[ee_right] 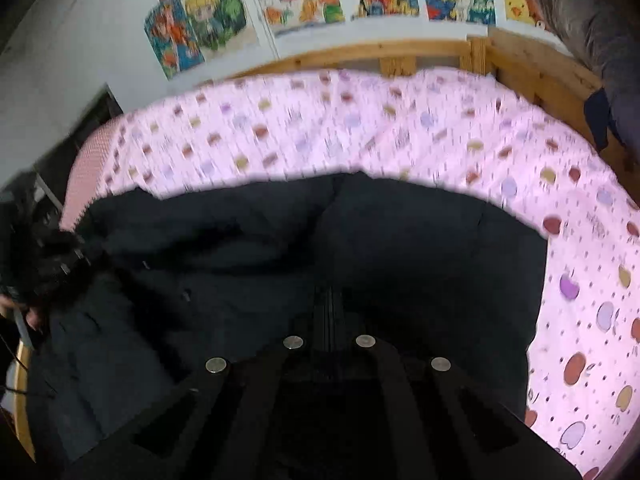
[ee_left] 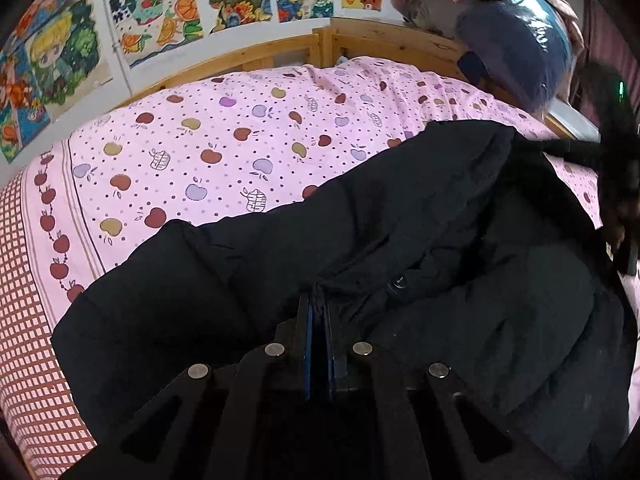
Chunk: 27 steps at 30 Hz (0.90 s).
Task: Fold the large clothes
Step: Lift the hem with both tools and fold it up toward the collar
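A big black padded jacket (ee_left: pixel 440 240) lies crumpled on a bed with a pink apple-print sheet (ee_left: pixel 240 120). My left gripper (ee_left: pixel 319 304) is shut, and its blue pads (ee_left: pixel 308 320) pinch a raised fold of the jacket near a snap button (ee_left: pixel 399 281). In the right wrist view the same jacket (ee_right: pixel 400 248) fills the lower half, over the blurred sheet (ee_right: pixel 360 128). My right gripper (ee_right: pixel 329 296) is shut, its dark fingertips pressed together into the jacket fabric. A hand with the other dark gripper shows at the left edge (ee_right: pixel 36 280).
A wooden bed frame (ee_left: pixel 380 40) runs along the far side under a wall of colourful cartoon posters (ee_left: pixel 160 12). Stacked bedding and a blue bundle (ee_left: pixel 516 40) sit at the far right corner. The sheet's red checked border (ee_left: pixel 28 300) hangs over the left side.
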Available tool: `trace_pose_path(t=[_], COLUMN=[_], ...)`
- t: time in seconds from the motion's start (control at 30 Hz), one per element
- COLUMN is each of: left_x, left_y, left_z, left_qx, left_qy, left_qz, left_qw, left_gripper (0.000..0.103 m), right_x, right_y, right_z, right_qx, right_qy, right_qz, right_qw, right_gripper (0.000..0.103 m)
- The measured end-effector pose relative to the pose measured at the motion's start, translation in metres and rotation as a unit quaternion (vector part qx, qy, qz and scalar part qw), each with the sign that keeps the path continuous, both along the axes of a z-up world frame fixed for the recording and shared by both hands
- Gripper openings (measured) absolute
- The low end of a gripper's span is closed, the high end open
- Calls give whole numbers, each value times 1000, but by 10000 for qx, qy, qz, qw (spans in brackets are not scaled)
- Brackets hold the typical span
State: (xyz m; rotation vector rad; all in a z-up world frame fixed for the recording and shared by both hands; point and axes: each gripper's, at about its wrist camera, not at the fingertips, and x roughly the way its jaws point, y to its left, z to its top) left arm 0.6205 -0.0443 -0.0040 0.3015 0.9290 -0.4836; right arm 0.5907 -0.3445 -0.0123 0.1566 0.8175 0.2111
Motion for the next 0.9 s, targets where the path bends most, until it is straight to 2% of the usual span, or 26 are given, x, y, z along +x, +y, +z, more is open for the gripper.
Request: trace_pose_path(t=[0.1,0.17,0.23,0.3,0.37,0.4,0.5,0.6,0.7,0.77,0.8,0.9], left_x=[-2,-3,-5,-7,-13,-16,-22,-15,1,18,25,36], left_y=[0,-1,0,4,11,14,23,22,6,-5,-9,-17], left_z=[0,0,2,6,16,21,35,39,30,13,3,-18], left_qx=[-10,-41,-80,-187,-457,-615,-1162,-1513,-1322,-1010,-945,-722], left_qy=[-30,-50,-79,-63,-121,-179,-333,-232,91,558,820,1118], left_qz=[-15,-7,-15,2,-69,-127,-313,-261,-131,45,137,184], left_qw=[10000,10000,9999,9998,9989,9979,9922,9879,9911,9933,9920,9909], left_gripper=[5,5,5,7,10,11,18,21,20,20,20,19], right_x=[1,14,36,55,72,72,55,41,35,34,35,39], right_y=[7,13,29,44,53,59,69,67,60,57,57,58], right_z=[35,51,55,44,20,10,-12,-19,-20,-19,-20,-29], right_qx=[-41,109,82,89,388,416,86,190,306,306,280,203], right_qy=[-525,-632,-500,-132,510,689,814,891,1007,1076,1117,1414], right_qz=[-75,-38,89,260,476,544,746,817,889,925,940,994], right_qw=[9986,9979,9987,9995,9968,9953,9938,9925,9905,9894,9889,9847], right_gripper=[1,1,1,1,1,1,1,1,1,1,1,1])
